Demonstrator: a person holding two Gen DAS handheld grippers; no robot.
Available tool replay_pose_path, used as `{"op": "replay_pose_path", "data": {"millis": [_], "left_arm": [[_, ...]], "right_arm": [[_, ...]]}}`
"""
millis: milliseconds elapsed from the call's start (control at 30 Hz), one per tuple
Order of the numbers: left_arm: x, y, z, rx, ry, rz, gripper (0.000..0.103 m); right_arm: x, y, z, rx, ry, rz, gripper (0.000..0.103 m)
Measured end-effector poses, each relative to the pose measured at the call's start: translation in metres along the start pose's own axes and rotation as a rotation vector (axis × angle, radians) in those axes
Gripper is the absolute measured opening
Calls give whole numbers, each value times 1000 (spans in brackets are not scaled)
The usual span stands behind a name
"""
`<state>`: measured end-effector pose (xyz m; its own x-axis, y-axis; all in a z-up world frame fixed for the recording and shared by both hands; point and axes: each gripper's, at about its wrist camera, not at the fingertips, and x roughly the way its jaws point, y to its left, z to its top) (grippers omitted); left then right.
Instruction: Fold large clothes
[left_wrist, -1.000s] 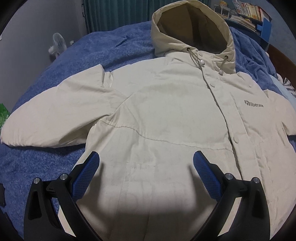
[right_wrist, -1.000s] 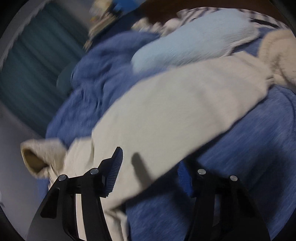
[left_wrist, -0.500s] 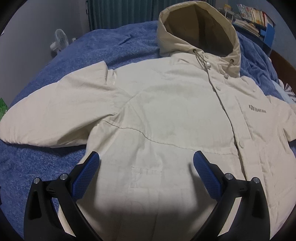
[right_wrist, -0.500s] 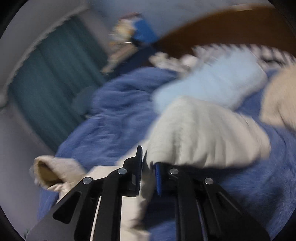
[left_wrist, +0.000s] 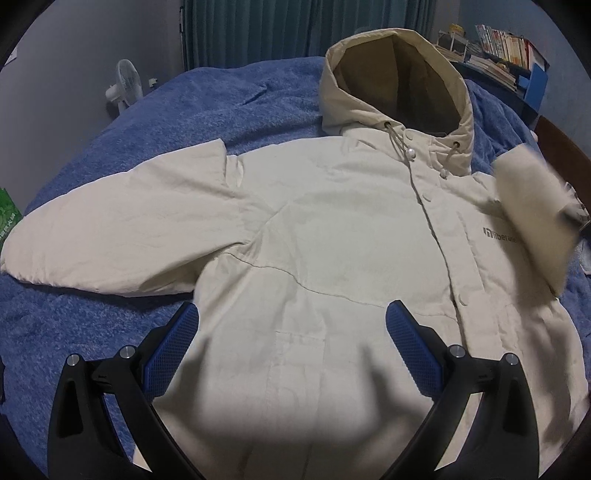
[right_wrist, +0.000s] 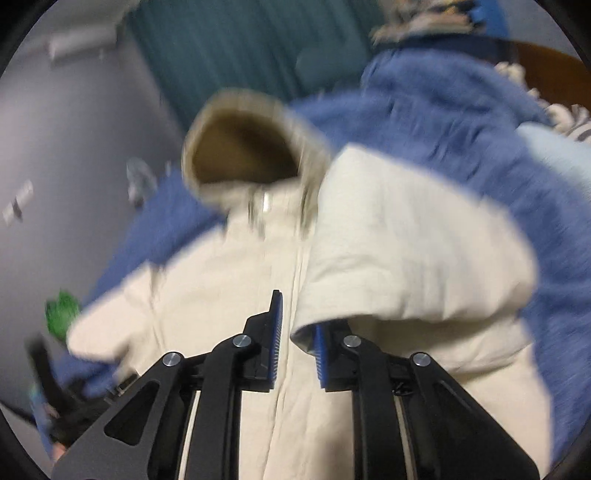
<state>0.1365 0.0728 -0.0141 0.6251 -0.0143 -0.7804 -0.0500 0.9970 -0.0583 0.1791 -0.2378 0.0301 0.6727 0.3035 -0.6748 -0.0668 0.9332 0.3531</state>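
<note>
A cream hooded jacket (left_wrist: 332, 229) lies front-up on a blue blanket (left_wrist: 221, 99), hood away from me, one sleeve (left_wrist: 110, 236) spread to the left. My left gripper (left_wrist: 291, 350) hovers open and empty over the jacket's lower front. In the right wrist view the jacket (right_wrist: 221, 295) is blurred; the other sleeve (right_wrist: 406, 258) is folded over the chest. My right gripper (right_wrist: 297, 343) has its jaws slightly apart, with the sleeve's edge at the right pad (right_wrist: 319, 354). That lifted sleeve shows blurred in the left wrist view (left_wrist: 532, 214).
A small white fan (left_wrist: 125, 83) stands by the wall at the back left. Shelves of books (left_wrist: 495, 48) are at the back right. A green packet (left_wrist: 7, 218) lies at the left edge. Teal curtains (left_wrist: 258, 29) hang behind the bed.
The right gripper closed on the right sleeve and carried it up and across onto the jacket's chest; its jaws now stand a little apart. The left gripper stayed open, drifting slightly.
</note>
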Motion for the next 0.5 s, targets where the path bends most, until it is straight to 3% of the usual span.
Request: {"op": "replay_pose_path", "data": {"millis": [67, 133, 267, 333, 433, 500], "left_arm": [[-1, -6, 1, 5, 14, -5, 97], [-6, -16, 1, 17, 20, -21, 97], [-20, -44, 0, 59, 11, -51, 97], [-28, -68, 1, 84, 17, -98, 97], [-45, -109, 1, 148, -15, -146, 97], [-52, -136, 1, 188, -34, -172, 97]], "right_arm": [[23, 0, -11, 2, 119, 10, 38], [28, -2, -11, 10, 196, 28, 45], [-8, -1, 8, -28, 213, 67, 70], [-28, -11, 16, -40, 218, 84, 75], [-60, -32, 29, -79, 178, 71, 91], [-82, -52, 32, -81, 138, 42, 91]]}}
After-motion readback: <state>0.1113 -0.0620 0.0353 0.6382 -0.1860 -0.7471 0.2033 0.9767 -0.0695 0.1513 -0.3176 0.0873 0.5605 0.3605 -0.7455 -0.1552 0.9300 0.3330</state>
